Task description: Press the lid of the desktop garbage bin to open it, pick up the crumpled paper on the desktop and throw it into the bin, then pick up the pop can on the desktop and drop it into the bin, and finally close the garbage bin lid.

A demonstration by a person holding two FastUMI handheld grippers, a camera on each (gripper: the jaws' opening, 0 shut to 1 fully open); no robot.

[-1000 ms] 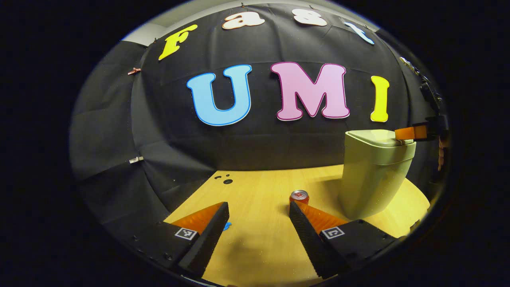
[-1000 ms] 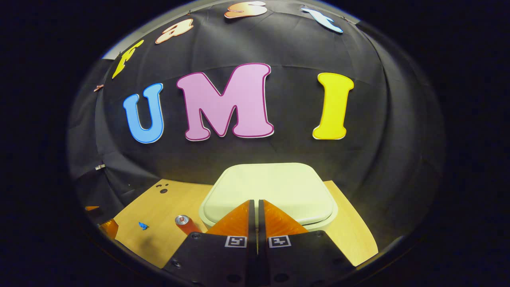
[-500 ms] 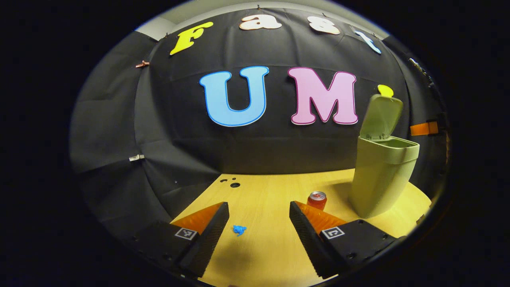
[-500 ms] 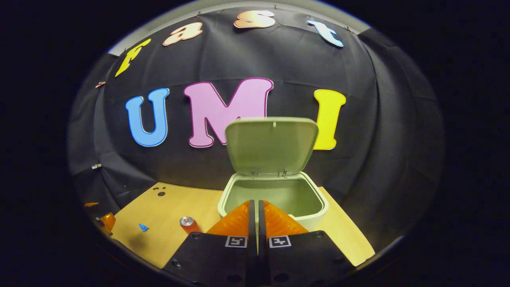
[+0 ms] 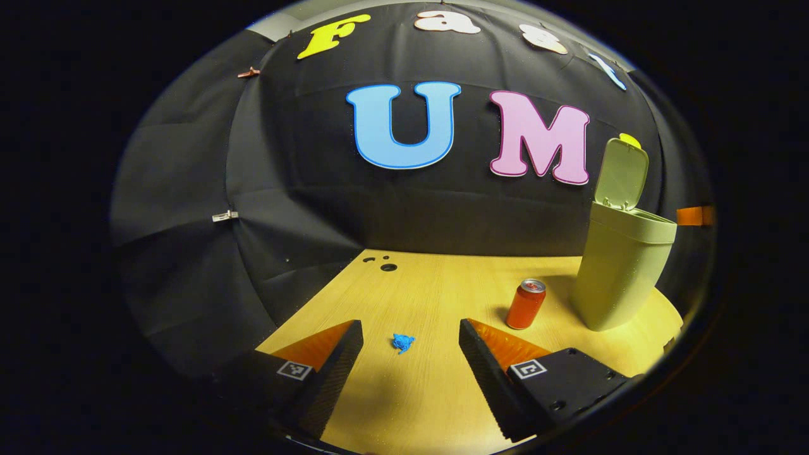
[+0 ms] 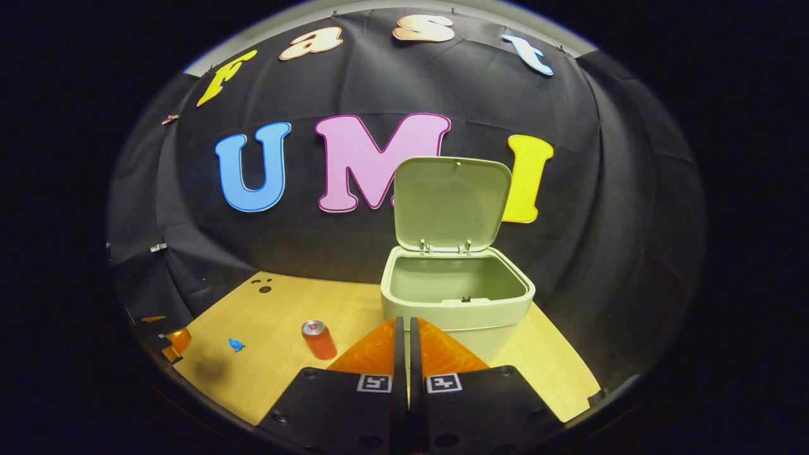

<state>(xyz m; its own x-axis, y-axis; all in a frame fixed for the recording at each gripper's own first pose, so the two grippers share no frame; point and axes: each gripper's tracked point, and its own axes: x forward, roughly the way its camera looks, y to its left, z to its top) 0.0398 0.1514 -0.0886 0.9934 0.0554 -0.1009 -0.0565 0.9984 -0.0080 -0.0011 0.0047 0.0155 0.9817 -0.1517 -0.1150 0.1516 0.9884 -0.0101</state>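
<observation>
We see the bin (image 6: 456, 309) standing on the counter (image 5: 436, 291) with its lid (image 6: 450, 203) raised upright on the rear hinge, so the cavity is exposed; nothing is visible inside it from the right gripper view. In the left gripper view the same bin (image 5: 622, 272) stands at the right end of the counter, lid (image 5: 621, 175) up.

The can (image 5: 526, 304) stands upright on the counter, near the bin's left side but not touching it. In the right gripper view the can (image 6: 318, 339) appears left of the bin.

The paper (image 5: 402, 342), a small blue crumpled piece, lies on the counter left of the can and well apart from it. In the right gripper view we locate the paper (image 6: 236, 344) farther left again.

Left tool (image 5: 411, 344): fingers spread wide apart, holding nothing, poised above the counter. The paper sits between the two fingertips as seen from this camera, ahead of them; we cannot confirm how far above it the tool is.

Right tool (image 6: 404, 332): fingers pressed together, holding nothing, pointing at the front of the bin below its rim. Contact with the bin wall is probably absent, but the view does not settle it
</observation>
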